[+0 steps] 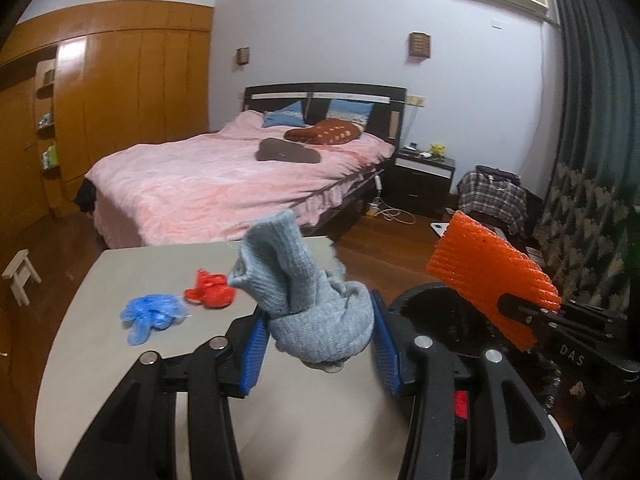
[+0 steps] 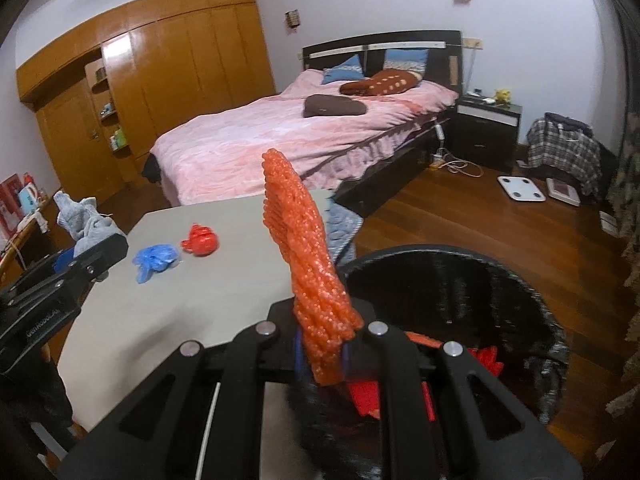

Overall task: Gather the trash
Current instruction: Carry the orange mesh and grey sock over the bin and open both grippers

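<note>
While right gripper (image 2: 322, 354) pinches orange net (image 2: 304, 256) above bin (image 2: 532, 292), left gripper (image 1: 318, 340) clamps sock (image 1: 304, 296); releasing early risks net catching the rim at lower right.

Two grippers are in view, the left gripper (image 1: 318, 344) and the right gripper (image 2: 322, 354), each with one item between its fingers: one grey knitted cloth (image 1: 308, 300) and one orange foam net (image 2: 308, 264). One table (image 2: 224, 280) carries two loose items, one crumpled blue plastic piece (image 2: 156, 260) and one crumpled red plastic piece (image 2: 200, 242). One black bin (image 2: 460, 300) stands beside it (red scraps inside, too tangled to count). One bed (image 1: 224, 184) bears two blue pillows (image 1: 286, 114).
</note>
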Demonstrator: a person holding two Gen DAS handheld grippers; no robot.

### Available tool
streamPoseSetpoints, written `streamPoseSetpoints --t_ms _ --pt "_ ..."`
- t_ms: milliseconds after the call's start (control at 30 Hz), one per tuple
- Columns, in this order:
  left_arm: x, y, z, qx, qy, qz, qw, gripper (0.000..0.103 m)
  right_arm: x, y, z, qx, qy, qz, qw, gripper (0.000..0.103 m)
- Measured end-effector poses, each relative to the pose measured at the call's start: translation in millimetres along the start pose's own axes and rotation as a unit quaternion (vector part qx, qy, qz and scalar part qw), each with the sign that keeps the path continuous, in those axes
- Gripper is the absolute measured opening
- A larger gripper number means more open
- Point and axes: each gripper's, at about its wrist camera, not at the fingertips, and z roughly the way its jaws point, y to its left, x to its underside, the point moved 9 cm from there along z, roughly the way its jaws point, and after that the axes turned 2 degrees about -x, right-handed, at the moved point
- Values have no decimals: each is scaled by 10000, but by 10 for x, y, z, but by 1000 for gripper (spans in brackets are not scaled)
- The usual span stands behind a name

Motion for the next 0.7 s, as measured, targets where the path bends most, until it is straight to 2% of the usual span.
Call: streamPoseSetpoints --t_ms 400,700 --pt "37 -581 292 491 176 344 9980 47 203 -822 -139 726 10 336 9968 13" --pt "136 -1139 613 1012 370 579 9925 47 436 -1333 -135 1100 155 616 9919 13"
